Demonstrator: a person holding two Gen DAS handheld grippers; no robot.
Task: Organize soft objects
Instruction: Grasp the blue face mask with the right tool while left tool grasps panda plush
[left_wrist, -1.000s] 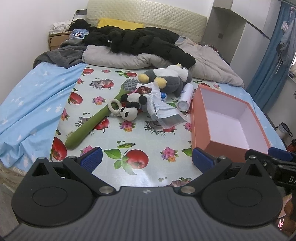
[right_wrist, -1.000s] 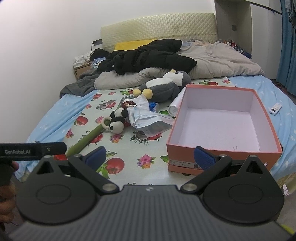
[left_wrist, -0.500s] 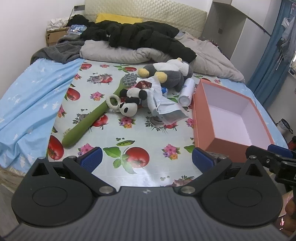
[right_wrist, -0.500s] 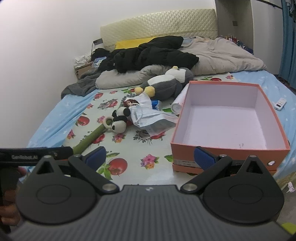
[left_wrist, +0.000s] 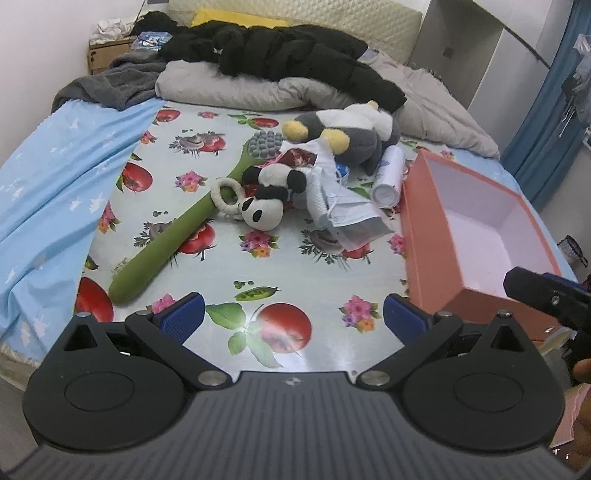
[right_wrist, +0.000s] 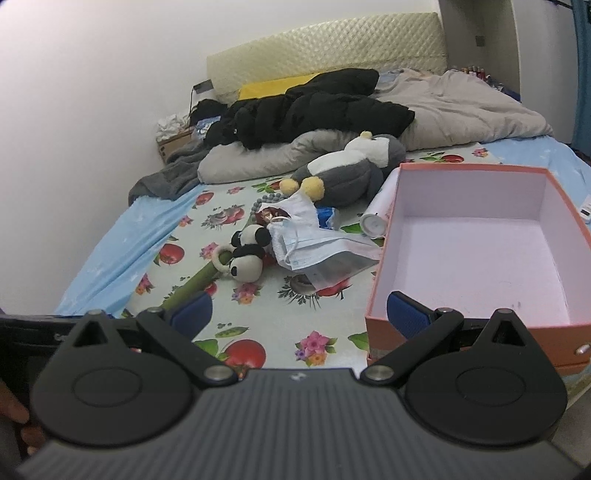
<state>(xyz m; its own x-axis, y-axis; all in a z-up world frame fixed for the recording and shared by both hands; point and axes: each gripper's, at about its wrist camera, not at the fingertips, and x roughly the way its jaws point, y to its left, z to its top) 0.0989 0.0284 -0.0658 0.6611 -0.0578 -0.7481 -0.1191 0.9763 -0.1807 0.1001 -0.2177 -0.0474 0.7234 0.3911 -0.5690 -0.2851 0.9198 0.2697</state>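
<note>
A heap of soft things lies on the fruit-print cloth: a small panda plush (left_wrist: 264, 206) (right_wrist: 247, 258), a grey and white penguin plush (left_wrist: 347, 133) (right_wrist: 347, 173), a pack of face masks (left_wrist: 343, 210) (right_wrist: 317, 247) and a white roll (left_wrist: 388, 175). A long green brush (left_wrist: 173, 236) runs under the panda. The orange box (left_wrist: 424, 236) (right_wrist: 384, 266) stands to the right with nothing in it. My left gripper (left_wrist: 291, 314) hangs open over the cloth's near part. My right gripper (right_wrist: 298, 312) is beside the box's near left corner; its jaws are closing slightly with nothing between them.
A black jacket (left_wrist: 288, 55) and a grey duvet (left_wrist: 236, 85) pile up at the bed's head. Blue sheet (left_wrist: 48, 177) drapes the left side. A cardboard box (left_wrist: 99, 55) sits by the wall, a blue curtain (left_wrist: 546, 110) hangs right, and a remote (right_wrist: 585, 210) lies beyond the box.
Both grippers have come forward and lower toward the bed, so the heap and the box look larger and nearer. Nothing on the bed has moved.
</note>
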